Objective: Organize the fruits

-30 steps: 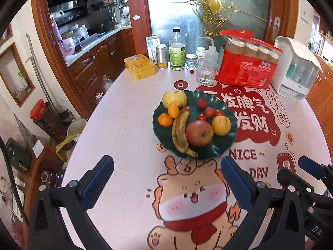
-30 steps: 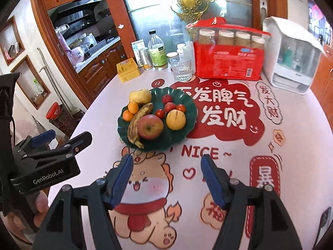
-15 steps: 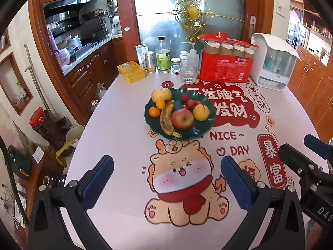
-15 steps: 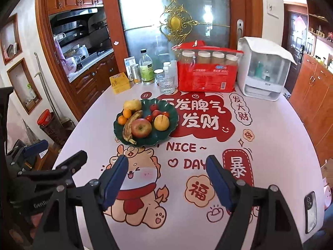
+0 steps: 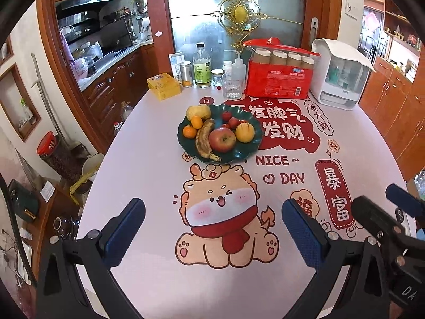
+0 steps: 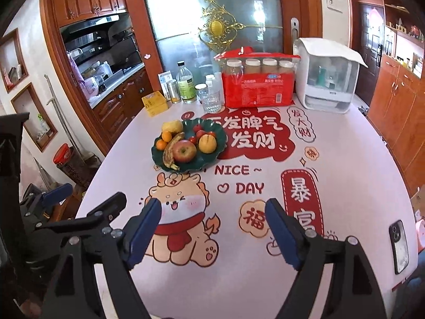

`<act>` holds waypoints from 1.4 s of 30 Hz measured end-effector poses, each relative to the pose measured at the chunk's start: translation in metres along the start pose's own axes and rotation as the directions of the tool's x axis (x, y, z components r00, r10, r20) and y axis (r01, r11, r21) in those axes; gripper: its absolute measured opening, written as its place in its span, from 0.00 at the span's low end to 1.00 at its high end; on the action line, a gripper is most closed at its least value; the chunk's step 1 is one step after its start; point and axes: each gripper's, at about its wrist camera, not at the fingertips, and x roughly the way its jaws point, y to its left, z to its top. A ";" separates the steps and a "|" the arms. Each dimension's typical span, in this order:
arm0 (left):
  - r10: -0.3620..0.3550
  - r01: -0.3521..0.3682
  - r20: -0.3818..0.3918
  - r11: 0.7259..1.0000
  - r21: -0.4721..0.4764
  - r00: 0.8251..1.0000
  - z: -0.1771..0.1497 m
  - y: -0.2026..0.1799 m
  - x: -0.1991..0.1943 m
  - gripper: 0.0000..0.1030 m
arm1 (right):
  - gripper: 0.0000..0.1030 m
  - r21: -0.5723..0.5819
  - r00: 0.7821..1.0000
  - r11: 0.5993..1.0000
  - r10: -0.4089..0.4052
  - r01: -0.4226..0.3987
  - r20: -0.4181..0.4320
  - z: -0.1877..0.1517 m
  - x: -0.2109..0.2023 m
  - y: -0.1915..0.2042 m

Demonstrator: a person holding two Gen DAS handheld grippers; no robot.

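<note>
A dark green plate (image 5: 244, 154) (image 6: 207, 159) sits mid-table and carries a red apple (image 5: 222, 139) (image 6: 184, 151), a spotted banana (image 5: 203, 138) (image 6: 170, 150), small oranges (image 5: 189, 131), a yellow pear (image 5: 198, 111), a yellow-orange fruit (image 5: 245, 131) (image 6: 207, 143) and small red fruits (image 5: 233, 122). My left gripper (image 5: 212, 232) hovers open over the cartoon print, well short of the plate, holding nothing. My right gripper (image 6: 213, 232) is likewise back from the plate; its jaws are opening and nothing lies between them. It also appears at the right edge of the left wrist view.
Along the far table edge stand a yellow box (image 5: 163, 86), bottles and jars (image 5: 202, 66), a glass (image 5: 232, 86), a red multipack (image 5: 279, 77) and a white appliance (image 5: 342, 77). A phone (image 6: 398, 244) lies near the right edge. Wooden cabinets surround the table.
Both grippers have pulled back and up from the plate, which now looks smaller and farther away. The right gripper's fingers stand wider apart than before.
</note>
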 end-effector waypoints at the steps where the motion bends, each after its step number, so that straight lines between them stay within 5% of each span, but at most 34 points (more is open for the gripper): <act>1: -0.003 0.003 0.002 1.000 0.000 1.000 0.000 -0.001 -0.002 0.99 | 0.78 0.004 1.000 1.000 0.000 0.000 -0.003 -0.002 -0.001 -0.001; 42: 0.002 -0.003 -0.055 1.000 -0.014 0.998 -0.005 -0.007 0.005 0.99 | 0.79 0.009 0.999 0.999 -0.043 0.043 -0.026 -0.006 -0.003 -0.008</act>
